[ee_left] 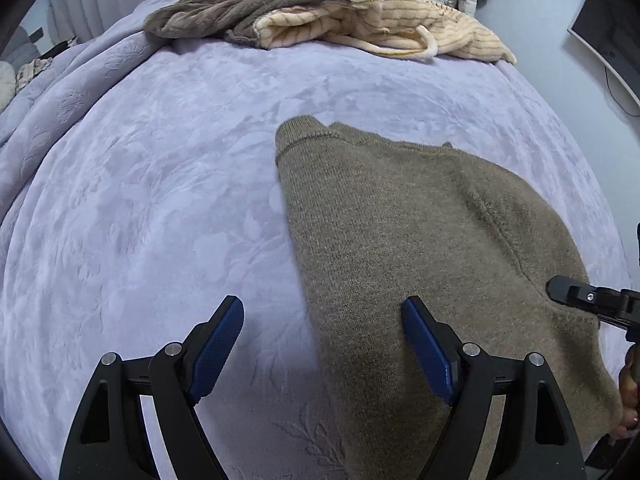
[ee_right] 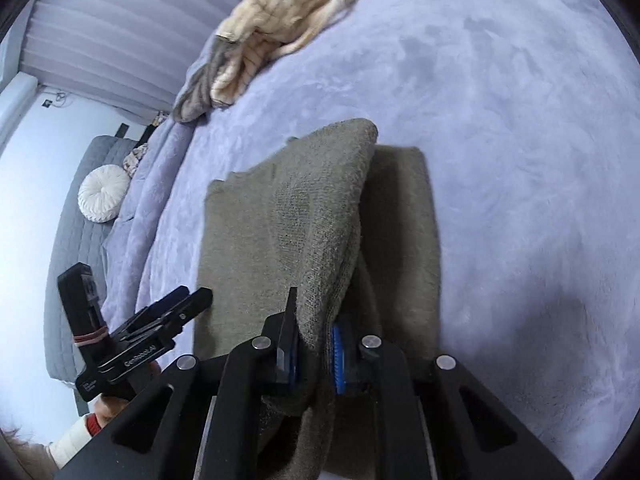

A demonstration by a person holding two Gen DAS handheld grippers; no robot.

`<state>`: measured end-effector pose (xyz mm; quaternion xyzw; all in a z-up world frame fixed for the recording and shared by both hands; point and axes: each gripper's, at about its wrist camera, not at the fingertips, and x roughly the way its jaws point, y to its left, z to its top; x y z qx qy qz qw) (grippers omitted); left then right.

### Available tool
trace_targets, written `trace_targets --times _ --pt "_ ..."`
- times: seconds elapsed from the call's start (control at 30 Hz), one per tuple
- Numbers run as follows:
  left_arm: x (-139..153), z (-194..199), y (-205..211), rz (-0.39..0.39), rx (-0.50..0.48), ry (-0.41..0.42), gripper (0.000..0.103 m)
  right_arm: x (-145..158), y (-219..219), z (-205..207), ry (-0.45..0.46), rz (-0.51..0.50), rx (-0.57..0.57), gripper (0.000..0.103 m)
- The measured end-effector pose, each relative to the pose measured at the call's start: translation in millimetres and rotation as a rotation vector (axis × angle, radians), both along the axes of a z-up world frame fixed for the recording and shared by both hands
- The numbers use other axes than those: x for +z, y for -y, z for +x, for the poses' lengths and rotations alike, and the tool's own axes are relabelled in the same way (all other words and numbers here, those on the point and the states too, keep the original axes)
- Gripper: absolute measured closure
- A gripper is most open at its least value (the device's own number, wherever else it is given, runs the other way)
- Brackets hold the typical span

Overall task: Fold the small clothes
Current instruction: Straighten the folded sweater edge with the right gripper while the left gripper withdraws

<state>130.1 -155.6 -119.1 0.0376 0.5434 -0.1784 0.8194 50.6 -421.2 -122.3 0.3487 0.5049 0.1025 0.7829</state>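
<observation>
Right gripper (ee_right: 314,350) clamped on a raised fold of sweater (ee_right: 280,232). Left gripper (ee_left: 322,334) jaws wide, empty, straddling sweater's left edge. Sweater mid-bed (ee_left: 160,200); clothes pile (ee_left: 320,16) at far edge.

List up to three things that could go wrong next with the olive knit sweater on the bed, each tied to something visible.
1. The right gripper pinches only a bunched edge of the olive sweater; the knit may slip free.
2. The left gripper is open and holds nothing, so the sweater's free side could drag across the lavender blanket.
</observation>
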Motion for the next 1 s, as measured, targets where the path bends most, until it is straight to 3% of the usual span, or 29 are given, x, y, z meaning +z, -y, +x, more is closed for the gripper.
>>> trace_targets --times 0.13,0.2,0.37,0.5,0.7,0.87,1.0 --pt "-7 1 0 -0.013 0.006 -0.027 0.020 -38 12 0 -0.046 0.046 -0.044 0.088" --pt "-1 0 -4 -0.012 0.006 -0.028 0.020 -38 19 -2 -0.064 0.034 -0.083 0.079" --pt "13 -11 -18 0.015 -0.013 -0.020 0.020 -10 25 -19 -0.083 -0.070 -0.084 0.077" --pt "20 -25 -26 0.016 -0.031 -0.031 0.020 24 18 -45 -0.025 -0.080 -0.053 0.077" --pt "25 -53 -17 -0.016 -0.086 -0.063 0.020 55 -36 -51 0.041 -0.081 0.115 0.077" --pt "0 -75 -9 0.015 -0.091 -0.124 0.020 32 -61 -53 -0.036 -0.227 0.197 0.079" --pt "-23 -89 -19 -0.010 -0.065 -0.191 0.020 -6 -46 -62 -0.139 -0.319 0.169 0.099"
